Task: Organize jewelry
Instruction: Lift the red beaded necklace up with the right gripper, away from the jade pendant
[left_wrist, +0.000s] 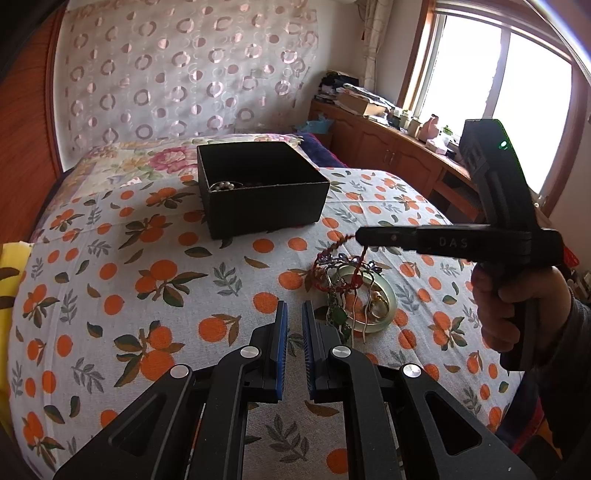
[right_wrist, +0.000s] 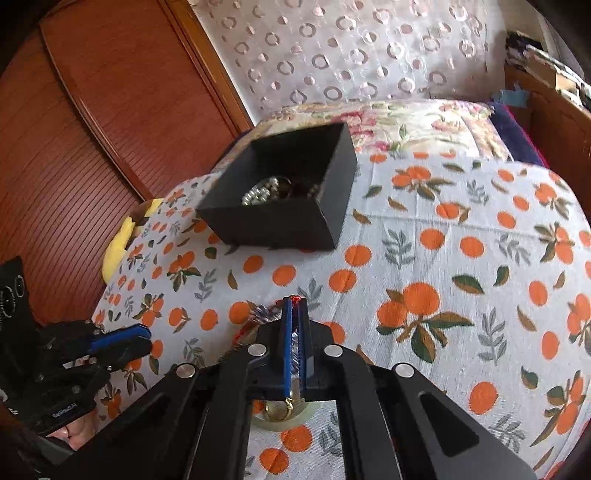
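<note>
Right hand-held gripper (right_wrist: 295, 306) is clamped on the red braided bracelet (left_wrist: 354, 254): light, floppy, snag-prone above the dish (left_wrist: 388, 308). Left hand-held gripper (left_wrist: 294, 308) is slightly open, empty.

Bed (left_wrist: 110, 295) w/ orange-print cover fills the fg. Behind bed: curtain (left_wrist: 177, 74) w/ ring pattern. Left of bed: wood slatted panel (right_wrist: 92, 147). Right of bed: wood cabinets (left_wrist: 388, 151), cluttered top, under bright window (left_wrist: 498, 92). Daylight, strong.
</note>
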